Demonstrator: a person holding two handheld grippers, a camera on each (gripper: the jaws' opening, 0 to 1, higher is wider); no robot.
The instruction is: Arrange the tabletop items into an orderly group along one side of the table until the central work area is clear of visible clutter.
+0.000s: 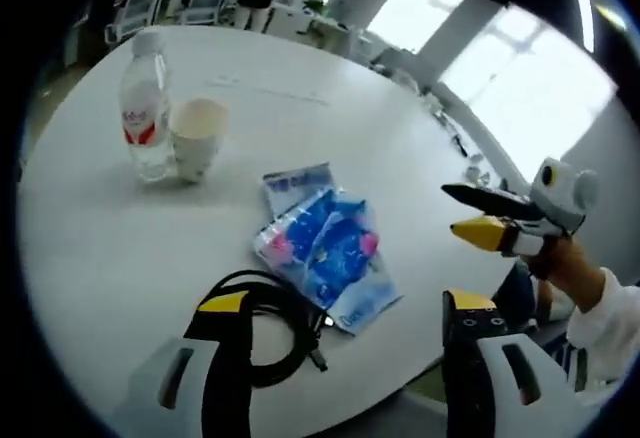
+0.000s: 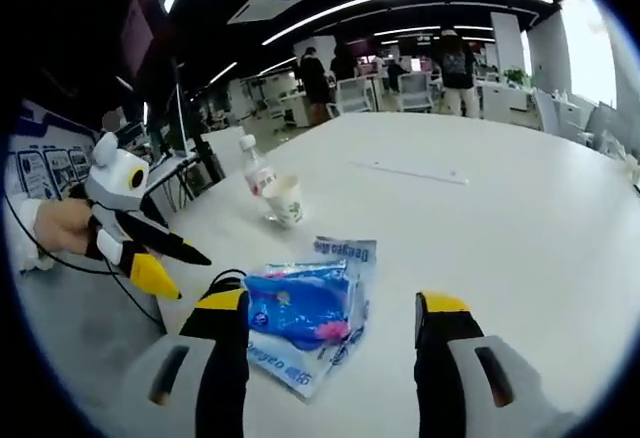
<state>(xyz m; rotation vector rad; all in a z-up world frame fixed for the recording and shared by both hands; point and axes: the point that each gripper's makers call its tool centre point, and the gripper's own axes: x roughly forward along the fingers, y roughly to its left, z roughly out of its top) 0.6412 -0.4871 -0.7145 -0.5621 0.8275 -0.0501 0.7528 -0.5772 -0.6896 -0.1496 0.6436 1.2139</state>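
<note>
Both grippers hang over the near edge of the round white table, and neither has anything in it. The left gripper has its jaws spread wide and empty, right above the coiled black cable and the blue packets. The right gripper is spread open too, jaws standing either side of the same blue pile, not touching it.

So where are we? Early, by my reckoning. The packets and the cable sit close together near the table's edge, the cable just beside the packets, while the water bottle and the paper cup stand touching each other, well apart from that pile, further in. Two small clusters, not yet one tidy row.

The step in hand looks like a reach for the packets. The right gripper is lined up best: it needs to come down, close on the stacked plastic and slide or lift it toward whichever side is chosen. Thin, slippery wrappers, I'd guess, so a pinch on the edge may only catch the top one. The cable will want gathering by its loop.

Writing now. On the pale lower packet, blue letters read something like "Deeyeo", printed more than once. The bottle carries a red and white label, its words too small to read. The cup shows a faint pattern, nothing legible.
</note>
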